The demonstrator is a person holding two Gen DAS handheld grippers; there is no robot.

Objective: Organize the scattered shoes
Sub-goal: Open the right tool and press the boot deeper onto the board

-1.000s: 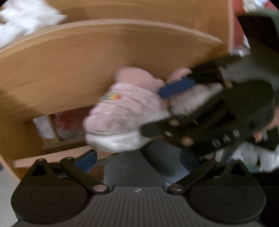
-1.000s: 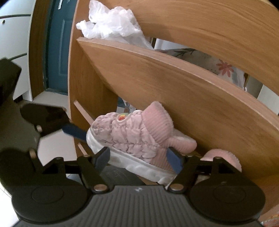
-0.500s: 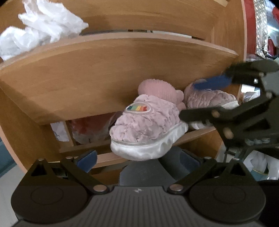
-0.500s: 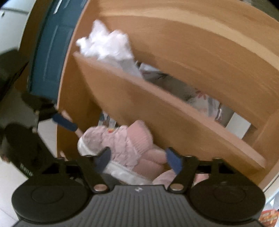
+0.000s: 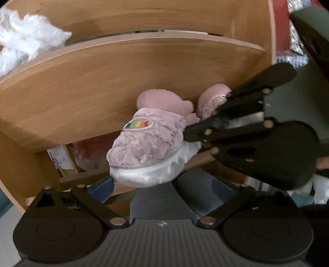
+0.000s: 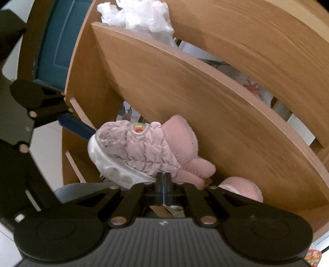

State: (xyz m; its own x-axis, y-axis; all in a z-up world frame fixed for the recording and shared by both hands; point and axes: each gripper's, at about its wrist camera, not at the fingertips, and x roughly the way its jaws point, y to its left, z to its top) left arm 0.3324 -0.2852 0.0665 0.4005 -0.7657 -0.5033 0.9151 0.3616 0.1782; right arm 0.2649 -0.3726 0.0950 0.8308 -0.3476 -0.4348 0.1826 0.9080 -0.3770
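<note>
A fluffy pink shoe [image 5: 148, 143] with a rainbow patch and a white sole rests on the lower slat of a wooden shoe rack [image 5: 115, 88]. Its mate [image 5: 211, 98] stands behind it to the right, partly hidden. My left gripper [image 5: 164, 189] is open just below the near shoe's toe, and one of its blue fingers [image 6: 76, 125] lies against that toe. My right gripper [image 6: 163, 182] is shut, its pads together with nothing seen between them. Its tips [image 5: 188, 131] touch the near shoe's [image 6: 144, 150] side. The mate's cuff [image 6: 240, 189] shows at the lower right.
A crumpled white plastic bag [image 6: 139, 16] lies on the rack's upper shelf. Red stuff and papers [image 5: 90, 152] sit behind the lower slats. A blue door [image 6: 55, 45] stands to the rack's left. A person's hand [image 5: 322, 162] holds the right gripper.
The right gripper's jaws have gone from open to shut. It has come in from the right, and its tips now lie against the near shoe's side.
</note>
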